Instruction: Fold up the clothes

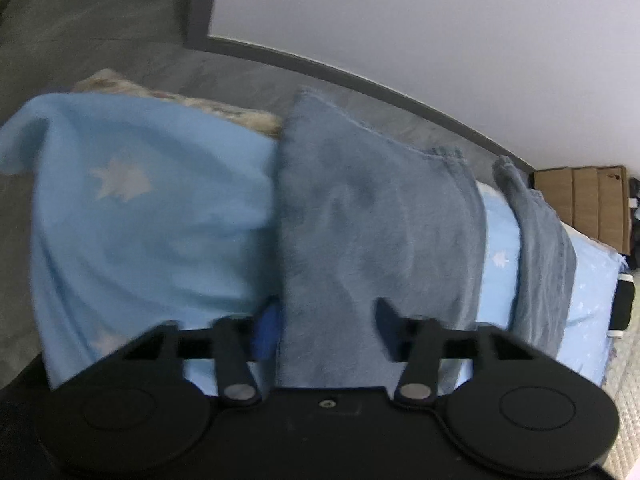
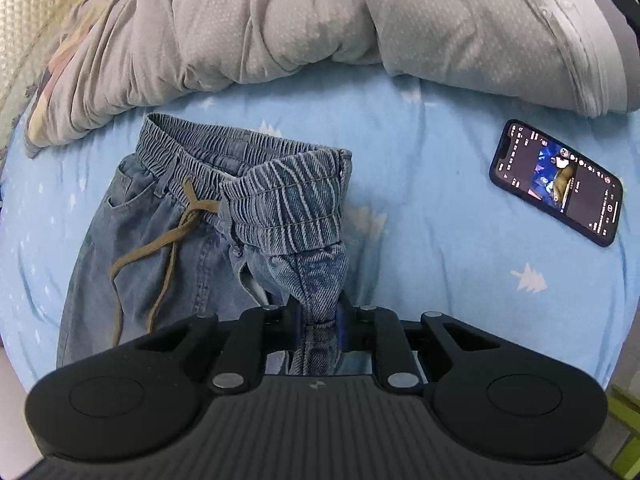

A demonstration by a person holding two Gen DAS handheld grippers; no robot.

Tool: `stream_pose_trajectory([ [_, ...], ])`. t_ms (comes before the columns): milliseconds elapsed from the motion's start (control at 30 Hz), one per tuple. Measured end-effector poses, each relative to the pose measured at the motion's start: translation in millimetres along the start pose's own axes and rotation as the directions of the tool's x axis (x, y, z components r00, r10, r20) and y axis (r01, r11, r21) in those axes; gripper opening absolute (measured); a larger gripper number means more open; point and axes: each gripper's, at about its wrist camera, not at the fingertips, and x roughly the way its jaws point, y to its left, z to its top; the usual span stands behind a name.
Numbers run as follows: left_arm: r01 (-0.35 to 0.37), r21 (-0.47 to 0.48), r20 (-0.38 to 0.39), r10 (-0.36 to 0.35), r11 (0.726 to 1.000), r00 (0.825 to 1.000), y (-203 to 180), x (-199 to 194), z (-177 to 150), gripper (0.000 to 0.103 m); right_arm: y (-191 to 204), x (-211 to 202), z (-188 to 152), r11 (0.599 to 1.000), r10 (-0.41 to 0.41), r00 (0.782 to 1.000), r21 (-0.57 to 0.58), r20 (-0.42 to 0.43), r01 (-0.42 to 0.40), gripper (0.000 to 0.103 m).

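Note:
Blue denim trousers (image 2: 168,232) with an elastic waistband and a brown drawstring (image 2: 160,248) lie on a light blue sheet (image 2: 460,280). My right gripper (image 2: 318,316) is shut on a bunched fold of the denim just below the waistband. In the left wrist view a dusty-blue trouser leg (image 1: 368,240) drapes over the bed edge and runs between my left gripper's (image 1: 326,320) spread fingers. The fingers stand apart; the cloth hangs loose between them. A second leg (image 1: 540,248) hangs further right.
A grey quilt (image 2: 280,20) is heaped at the far side of the bed. A lit phone (image 2: 556,182) lies on the sheet to the right. Grey floor (image 1: 100,40), a white wall (image 1: 440,32) and cardboard boxes (image 1: 588,204) show beyond the bed.

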Motion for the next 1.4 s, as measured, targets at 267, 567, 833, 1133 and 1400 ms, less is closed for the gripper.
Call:
stream_pose_trajectory([
  [267, 0.052, 0.088, 0.014, -0.054, 0.995, 0.998, -54.7, -20.5, 4.4, 0.002, 40.8, -5.4, 12.3, 0.999, 0.021, 1.0, -0.027, 0.013, -0.021, 0.016],
  [567, 0.232, 0.271, 0.002, -0.242, 0.934, 0.97, -215.7, -28.4, 1.5, 0.002, 109.4, -14.4, 51.1, 0.99, 0.138, 0.989, -0.042, 0.05, -0.136, 0.016],
  [833, 0.247, 0.368, -0.017, -0.259, 0.896, 0.966, -335.9, 34.3, -17.0, 0.002, 179.5, 32.9, 89.7, 0.984, 0.172, 0.984, -0.063, 0.054, -0.168, 0.016],
  [1133, 0.199, 0.44, -0.022, -0.212, 0.876, 0.977, -406.2, 113.1, -22.4, 0.002, 244.8, 87.7, 124.4, 0.98, 0.179, 0.983, -0.099, 0.037, -0.175, 0.016],
  [1400, 0.179, 0.502, -0.046, -0.18, 0.846, 0.983, -438.2, 156.4, -26.9, 0.007, 280.5, 130.2, 145.8, 0.98, 0.158, 0.987, -0.128, 0.013, -0.155, 0.016],
])
